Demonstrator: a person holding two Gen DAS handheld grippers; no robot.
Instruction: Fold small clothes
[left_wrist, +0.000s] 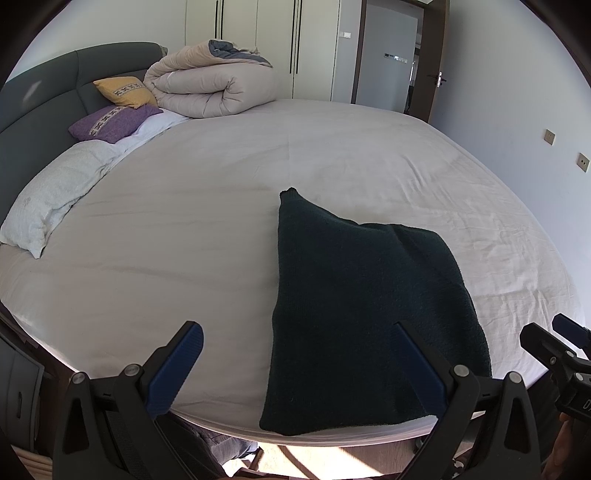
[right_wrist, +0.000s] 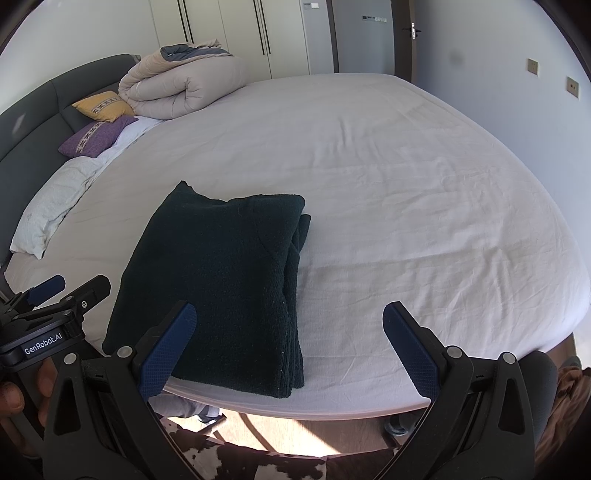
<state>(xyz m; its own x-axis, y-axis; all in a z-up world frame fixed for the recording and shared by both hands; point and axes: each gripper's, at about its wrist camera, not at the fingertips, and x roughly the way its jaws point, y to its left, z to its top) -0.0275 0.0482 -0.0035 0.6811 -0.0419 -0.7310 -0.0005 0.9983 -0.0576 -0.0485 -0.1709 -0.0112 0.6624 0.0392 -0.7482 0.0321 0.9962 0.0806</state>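
a dark green knitted garment (right_wrist: 218, 284) is seen lying folded into a thick rectangle on the white bed sheet (right_wrist: 406, 206), at the sheet's near edge and well apart from the pillows and rolled duvet (right_wrist: 184, 88) at the sheet's far left. several layers are shown stacked along its right side, with one pointed corner sticking out at its far left.

the left gripper (left_wrist: 299, 354) is held wide open and empty, one finger over the bare sheet to the garment's left and the other above the garment's near part; contact cannot be judged. the right gripper (right_wrist: 288, 332) is likewise spread apart and empty, its left finger above the garment's near edge, its right finger over bare sheet to the garment's right.

the knit is judged soft, limp and fairly light, with a rough surface unlikely to slip. the layers could slide apart if only the top one is pinched, so the whole stacked edge at the garment's right would best be taken together.

no containers are seen.
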